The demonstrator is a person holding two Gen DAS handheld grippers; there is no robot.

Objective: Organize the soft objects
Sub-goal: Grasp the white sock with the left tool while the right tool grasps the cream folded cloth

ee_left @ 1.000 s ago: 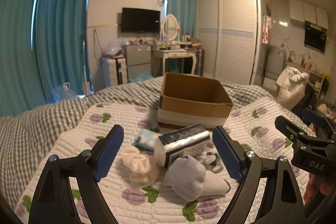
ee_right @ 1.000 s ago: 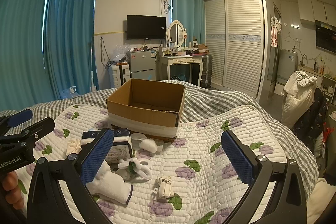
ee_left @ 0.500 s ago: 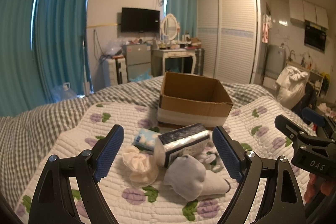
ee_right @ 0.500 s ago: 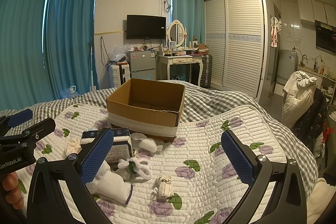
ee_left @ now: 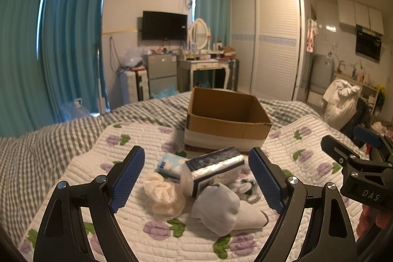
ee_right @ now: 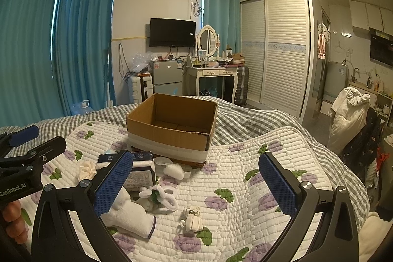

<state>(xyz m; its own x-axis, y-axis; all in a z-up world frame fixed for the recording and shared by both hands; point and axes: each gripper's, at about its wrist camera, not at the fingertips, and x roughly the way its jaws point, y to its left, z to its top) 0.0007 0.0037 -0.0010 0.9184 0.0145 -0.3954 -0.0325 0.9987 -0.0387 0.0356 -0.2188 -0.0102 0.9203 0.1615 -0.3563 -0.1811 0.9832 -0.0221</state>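
An open cardboard box (ee_left: 227,119) (ee_right: 172,124) stands on the quilted bed. In front of it lie soft things: a navy tissue pack (ee_left: 213,170) (ee_right: 141,170), a light blue packet (ee_left: 169,163), a cream scrunchie (ee_left: 163,195) (ee_right: 86,168), a white sock (ee_left: 223,209) (ee_right: 130,215), a white bundle with green (ee_right: 159,195), a small rolled cloth (ee_right: 194,219) and a white pair by the box (ee_right: 173,168). My left gripper (ee_left: 195,179) is open above the pile. My right gripper (ee_right: 195,186) is open over the quilt.
The floral quilt (ee_right: 245,178) lies over a grey checked blanket (ee_left: 36,151). Beyond the bed stand a dressing table (ee_right: 211,75), a small fridge (ee_right: 167,77), a wardrobe (ee_right: 277,50) and teal curtains (ee_right: 83,41). A white bag (ee_right: 348,114) hangs at right.
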